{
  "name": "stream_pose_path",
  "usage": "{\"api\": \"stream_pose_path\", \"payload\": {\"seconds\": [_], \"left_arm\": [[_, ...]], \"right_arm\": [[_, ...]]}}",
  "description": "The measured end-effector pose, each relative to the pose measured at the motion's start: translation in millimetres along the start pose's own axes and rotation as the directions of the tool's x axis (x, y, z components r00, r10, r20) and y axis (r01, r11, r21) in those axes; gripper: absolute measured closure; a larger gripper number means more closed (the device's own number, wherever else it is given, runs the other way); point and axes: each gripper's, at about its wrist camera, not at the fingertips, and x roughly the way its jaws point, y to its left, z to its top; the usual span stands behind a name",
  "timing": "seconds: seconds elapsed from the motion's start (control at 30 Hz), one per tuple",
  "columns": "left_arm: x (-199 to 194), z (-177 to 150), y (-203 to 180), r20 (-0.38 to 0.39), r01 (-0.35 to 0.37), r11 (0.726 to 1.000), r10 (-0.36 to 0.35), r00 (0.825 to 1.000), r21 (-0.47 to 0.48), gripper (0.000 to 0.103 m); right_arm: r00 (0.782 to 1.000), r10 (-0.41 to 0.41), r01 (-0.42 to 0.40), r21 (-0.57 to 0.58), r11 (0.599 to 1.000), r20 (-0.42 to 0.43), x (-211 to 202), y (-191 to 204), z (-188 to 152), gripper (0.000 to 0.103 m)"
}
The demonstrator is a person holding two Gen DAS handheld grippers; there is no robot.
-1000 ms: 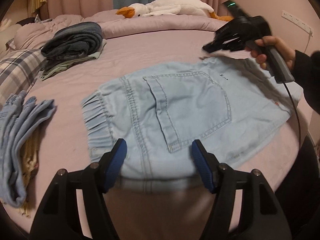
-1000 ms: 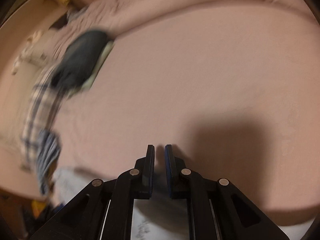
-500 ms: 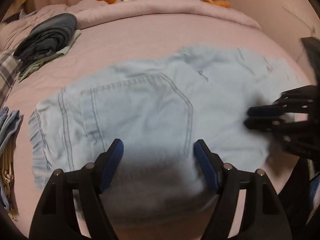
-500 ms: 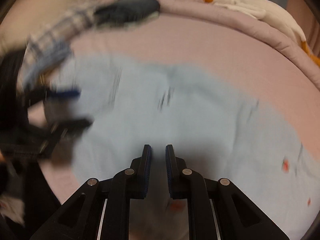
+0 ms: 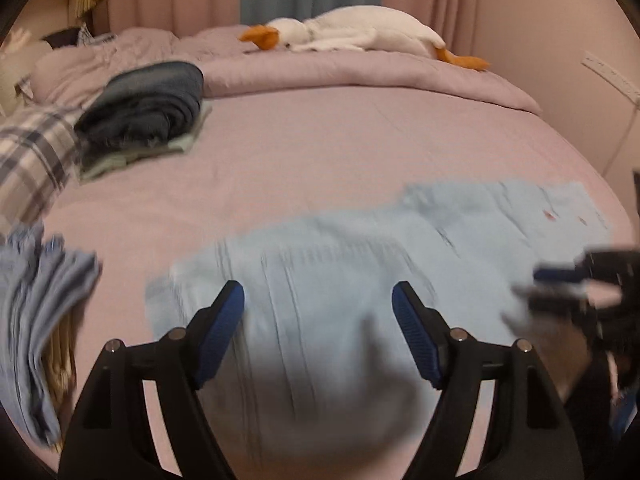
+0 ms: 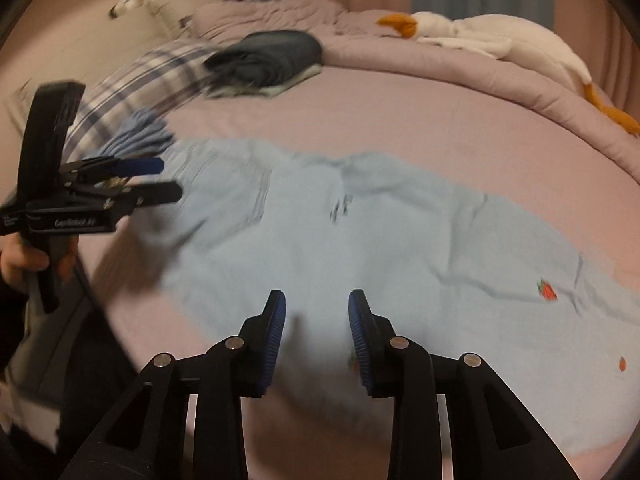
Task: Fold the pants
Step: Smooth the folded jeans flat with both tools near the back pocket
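the pale blue pants lie flat on the bed, soft and limp, best pinched at the near edge, under the wide-open left hand-held gripper and the empty right hand-held gripper, its jaws just parting.

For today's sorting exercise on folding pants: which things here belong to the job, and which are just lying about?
Part of the job:
- light blue denim pants
- left gripper
- right gripper

Just lying about:
- white plush goose
- dark folded clothes pile
- plaid cloth
- crumpled blue garment

bare pink sheet beyond, clothes pile left
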Motion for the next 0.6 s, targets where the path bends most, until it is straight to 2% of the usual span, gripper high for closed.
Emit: {"api": "stream_pose_path", "payload": {"seconds": [0.07,0.1,0.13,0.2,0.3,0.37,0.43,0.47,0.5,0.53,0.6], "left_arm": [[27,5,0,-0.058,-0.036,0.999,0.035,0.998,-0.026,0.020],[49,3,3,-0.148,-0.040,0.998,0.032,0.988,-0.051,0.019],[62,0,6,-0.204,-0.039,0.997,0.025,0.979,-0.063,0.019],[62,0,1,-0.172,-0.049,0.998,0.042,0.984,-0.033,0.016],[46,-1,0,-0.153,-0.016,0.999,0.008,0.988,-0.050,0.017],[25,-6,-2,-0.100,0.006,0.999,-0.011,0.995,-0.054,0.016],[3,-22,-10,-0.043,0.000,1.000,-0.001,0.999,-0.020,0.015],[0,-29,-13,-0.047,0.001,1.000,-0.002,0.999,-0.017,0.011],[3,-41,-15,-0.080,0.005,1.000,-0.007,0.997,-0.023,0.009],[12,-55,-17,-0.128,0.002,0.999,-0.006,0.992,-0.034,0.009],[10,-64,-22,-0.096,-0.020,1.000,0.019,0.995,-0.010,0.009]], "right_arm": [[1.000,0.013,-0.012,0.055,0.998,-0.018,18,1,2,0.071],[0.999,0.011,-0.006,0.088,0.996,-0.052,31,-1,2,0.071],[0.996,0.000,0.010,0.109,0.994,-0.095,45,-3,-1,0.070],[0.999,0.004,0.001,0.097,0.995,-0.054,45,2,-5,0.060],[0.998,0.005,-0.001,0.055,0.999,-0.066,34,8,-4,0.058],[0.998,0.000,0.002,0.040,0.999,-0.058,24,7,-7,0.058],[1.000,-0.004,0.006,0.057,0.998,-0.030,12,-1,-16,0.052],[1.000,-0.006,0.008,0.084,0.996,-0.021,8,-8,-24,0.043],[1.000,-0.013,0.016,0.100,0.995,-0.027,8,-13,-31,0.040],[0.999,-0.018,0.022,0.113,0.993,-0.038,12,-19,-41,0.040],[1.000,0.004,-0.006,0.120,0.993,0.015,5,-21,-52,0.040]]}}
